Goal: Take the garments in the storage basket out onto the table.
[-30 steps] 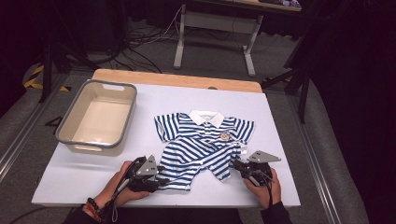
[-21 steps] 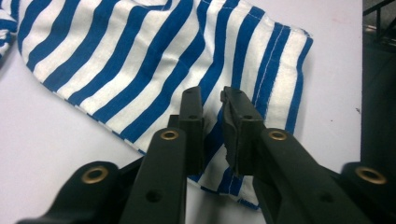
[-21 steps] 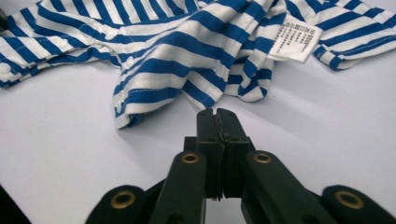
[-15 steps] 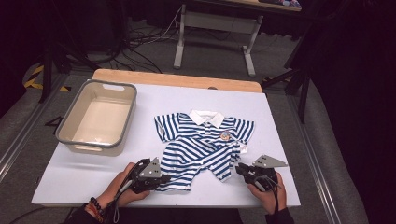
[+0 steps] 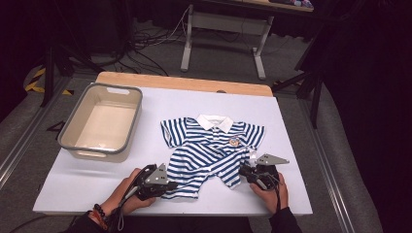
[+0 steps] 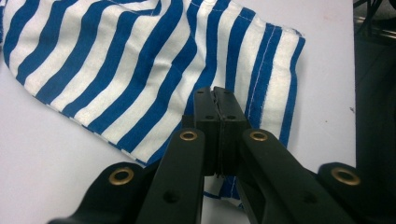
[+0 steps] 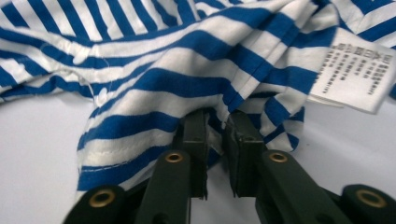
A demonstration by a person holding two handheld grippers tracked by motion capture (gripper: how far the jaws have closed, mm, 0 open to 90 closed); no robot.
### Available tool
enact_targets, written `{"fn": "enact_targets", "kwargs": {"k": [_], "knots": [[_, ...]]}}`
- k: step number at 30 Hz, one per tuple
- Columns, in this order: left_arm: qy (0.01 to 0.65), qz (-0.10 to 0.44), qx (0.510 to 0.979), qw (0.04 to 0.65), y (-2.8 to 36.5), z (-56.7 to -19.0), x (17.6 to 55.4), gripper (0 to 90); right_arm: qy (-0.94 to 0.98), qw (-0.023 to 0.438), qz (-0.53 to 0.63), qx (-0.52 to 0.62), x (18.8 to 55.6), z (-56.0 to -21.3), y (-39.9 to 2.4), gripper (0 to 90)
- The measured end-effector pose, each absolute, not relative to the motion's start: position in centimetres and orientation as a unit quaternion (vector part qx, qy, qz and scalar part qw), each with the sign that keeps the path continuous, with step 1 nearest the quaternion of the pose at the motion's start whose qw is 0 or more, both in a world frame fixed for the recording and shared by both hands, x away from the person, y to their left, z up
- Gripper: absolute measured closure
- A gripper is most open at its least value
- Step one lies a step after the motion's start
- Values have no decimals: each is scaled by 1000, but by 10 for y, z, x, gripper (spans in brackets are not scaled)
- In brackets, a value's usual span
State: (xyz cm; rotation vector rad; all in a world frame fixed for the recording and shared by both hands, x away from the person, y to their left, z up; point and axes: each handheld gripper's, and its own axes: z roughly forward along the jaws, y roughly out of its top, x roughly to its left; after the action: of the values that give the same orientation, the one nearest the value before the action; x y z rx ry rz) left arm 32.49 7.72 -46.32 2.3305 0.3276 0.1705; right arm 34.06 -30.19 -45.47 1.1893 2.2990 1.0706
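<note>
High view: a blue-and-white striped shirt [image 5: 214,148] lies spread on the white table [image 5: 73,187], its collar turned away from the person and its hem toward both grippers. Just ahead of the left gripper [image 5: 163,187] sits the hem's left corner; in the left gripper view [image 6: 218,100] the jaws stand pressed together with the striped cloth pinched between their pads, more cloth fanning out ahead and to the left. At the right gripper [image 5: 245,171] the hem's other corner is bunched up; in the right gripper view [image 7: 215,126] its jaws have just been closing, and a fold of shirt is squeezed between the pads, though a narrow gap is visible lower down between the jaws. Up and to the right of those jaws hangs a white care label [image 7: 352,70]. Well beyond the left gripper, off to its left, a grey tub [image 5: 80,145] rests on the table.
</note>
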Motion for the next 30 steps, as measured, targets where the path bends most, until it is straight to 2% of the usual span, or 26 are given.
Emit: {"fn": "enact_targets", "kwargs": {"k": [1, 3, 10, 17, 22, 24, 25, 27, 29, 30], "knots": [[124, 68, 913, 383, 77, -463, 325, 899, 811, 169, 378, 414, 339, -453, -302, 888], [124, 66, 913, 384, 77, -463, 326, 899, 808, 163, 385, 415, 335, -450, -304, 896], [118, 69, 915, 380, 77, -461, 321, 899, 810, 183, 377, 410, 302, -435, -324, 898], [107, 71, 910, 394, 77, -451, 314, 899, 795, 170, 397, 425, 259, -419, -356, 899], [103, 63, 903, 412, 78, -445, 302, 898, 798, 170, 394, 423, 241, -414, -362, 895], [98, 65, 902, 416, 79, -442, 297, 897, 798, 167, 395, 423, 237, -412, -362, 871], [98, 65, 900, 420, 79, -441, 295, 896, 798, 171, 396, 421, 235, -412, -361, 820], [98, 69, 898, 423, 80, -439, 294, 885, 799, 177, 392, 420, 234, -411, -359, 777], [109, 71, 893, 431, 82, -437, 294, 810, 798, 189, 390, 419, 235, -409, -357, 678], [110, 77, 892, 432, 84, -436, 295, 817, 797, 194, 393, 416, 236, -407, -356, 665]]}}
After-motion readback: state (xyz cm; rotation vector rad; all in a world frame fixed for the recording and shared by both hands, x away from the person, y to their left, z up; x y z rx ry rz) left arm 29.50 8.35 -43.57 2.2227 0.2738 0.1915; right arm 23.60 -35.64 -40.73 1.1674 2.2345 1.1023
